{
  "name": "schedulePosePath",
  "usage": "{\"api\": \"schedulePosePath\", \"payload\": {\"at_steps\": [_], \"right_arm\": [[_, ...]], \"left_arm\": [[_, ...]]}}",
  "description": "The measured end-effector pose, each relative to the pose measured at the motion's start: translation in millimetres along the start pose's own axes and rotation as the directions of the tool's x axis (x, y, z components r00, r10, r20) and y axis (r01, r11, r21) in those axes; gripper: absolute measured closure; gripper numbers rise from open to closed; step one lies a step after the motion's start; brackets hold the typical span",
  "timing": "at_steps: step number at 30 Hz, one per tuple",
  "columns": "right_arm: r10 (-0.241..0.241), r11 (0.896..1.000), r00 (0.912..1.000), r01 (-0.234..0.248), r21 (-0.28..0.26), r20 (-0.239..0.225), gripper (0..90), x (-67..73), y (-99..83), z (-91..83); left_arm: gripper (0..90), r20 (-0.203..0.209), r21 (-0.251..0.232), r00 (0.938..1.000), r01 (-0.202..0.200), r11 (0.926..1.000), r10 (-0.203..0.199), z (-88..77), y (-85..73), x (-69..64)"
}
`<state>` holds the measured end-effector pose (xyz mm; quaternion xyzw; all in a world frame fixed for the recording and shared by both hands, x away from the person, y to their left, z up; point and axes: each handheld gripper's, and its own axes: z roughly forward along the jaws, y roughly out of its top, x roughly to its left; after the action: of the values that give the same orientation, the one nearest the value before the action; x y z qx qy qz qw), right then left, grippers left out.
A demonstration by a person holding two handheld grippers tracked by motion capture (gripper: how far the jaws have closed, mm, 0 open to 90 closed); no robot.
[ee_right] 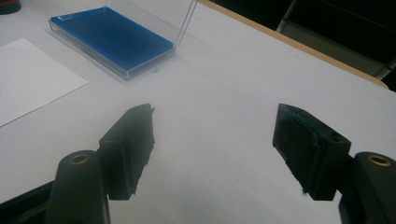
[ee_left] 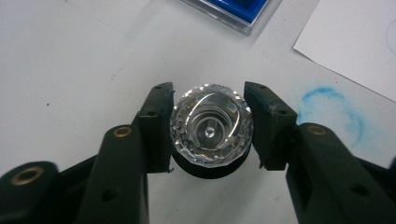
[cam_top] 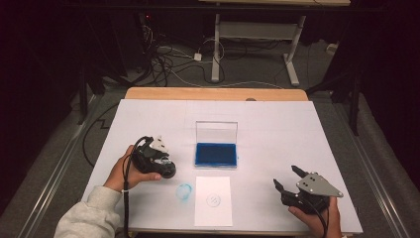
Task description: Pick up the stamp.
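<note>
- Your left gripper is clamped on the round clear faceted-top stamp, which stands upright on the white table, handle toward you.
- Your right gripper rests with jaws apart, nothing between them.
- The white paper sheet with a faint ring print lies just right of the stamp, a blue ink smudge between.
- The blue ink pad in its clear hinged case sits beyond, lid up.

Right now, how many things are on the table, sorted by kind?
Stamps: 1, the clear-topped stamp held in the left tongs
Ink pads: 1, the blue ink pad with its lid up
Paper sheets: 1, the white paper
Total: 3
</note>
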<state>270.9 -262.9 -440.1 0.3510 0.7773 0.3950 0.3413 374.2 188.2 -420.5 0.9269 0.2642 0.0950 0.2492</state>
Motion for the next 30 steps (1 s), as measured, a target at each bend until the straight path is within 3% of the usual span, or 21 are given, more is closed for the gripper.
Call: {"api": "schedulePosePath", "payload": {"at_steps": [17,25,30], "right_arm": [[0.0,1.0,1.0,0.0,0.01,-0.009,29.8,1.0,-0.4,1.1],[-0.01,1.0,0.9996,0.011,0.014,-0.026,29.9,0.7,-0.2,1.0],[-0.02,0.999,0.9988,0.021,0.029,-0.044,29.5,2.4,-0.3,2.8]], "left_arm": [[54.9,-0.022,-0.009,0.9996,-0.017,0.9998,0.017,2.0,-0.6,-2.1],[55.2,-0.048,-0.085,0.9988,-0.01,0.9964,0.006,-3.2,-5.7,-4.0],[55.2,-0.099,-0.133,0.995,-0.001,0.9911,-0.012,-16.8,-3.9,-7.0]]}}
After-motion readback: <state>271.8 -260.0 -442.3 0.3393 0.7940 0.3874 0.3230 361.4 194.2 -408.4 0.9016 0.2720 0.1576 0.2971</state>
